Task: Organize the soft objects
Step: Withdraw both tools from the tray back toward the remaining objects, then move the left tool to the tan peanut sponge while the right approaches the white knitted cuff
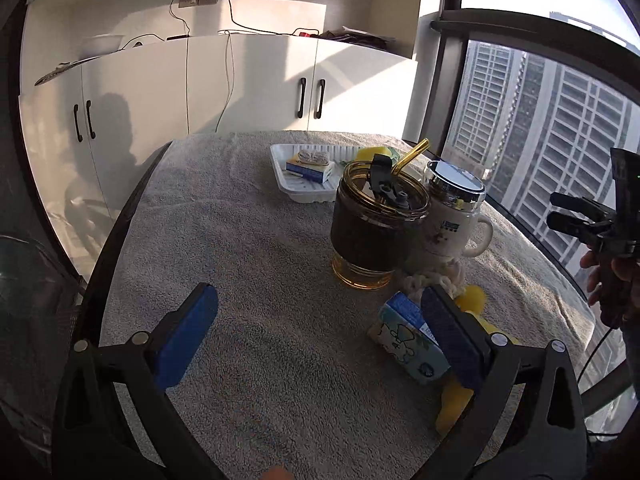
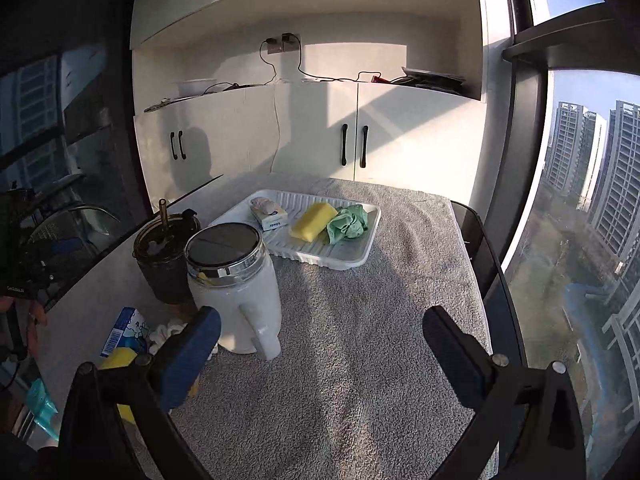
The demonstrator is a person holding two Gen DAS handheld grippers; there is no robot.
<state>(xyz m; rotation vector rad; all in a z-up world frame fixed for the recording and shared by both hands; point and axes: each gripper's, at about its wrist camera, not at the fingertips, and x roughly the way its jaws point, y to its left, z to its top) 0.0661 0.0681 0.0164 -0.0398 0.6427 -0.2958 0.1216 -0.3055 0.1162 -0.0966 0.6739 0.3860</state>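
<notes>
A white tray (image 2: 340,258) at the far side of the towel-covered table holds a yellow sponge (image 2: 314,221), a crumpled green cloth (image 2: 348,222), a small tissue pack (image 2: 269,216) and a pale scrunchie (image 2: 261,202). Near me lie a cartoon tissue pack (image 1: 408,338), a white scrunchie (image 1: 436,278) and a yellow sponge (image 1: 454,404). My left gripper (image 1: 316,340) is open, its right finger beside the tissue pack. My right gripper (image 2: 320,352) is open and empty above the towel, its left finger by the white mug (image 2: 236,280).
A dark glass cup with a gold straw (image 1: 374,226) and a white lidded mug (image 1: 454,216) stand mid-table. White cabinets (image 2: 280,136) lie behind, a large window (image 2: 580,200) on the right. The table edge (image 2: 496,280) runs along the window side.
</notes>
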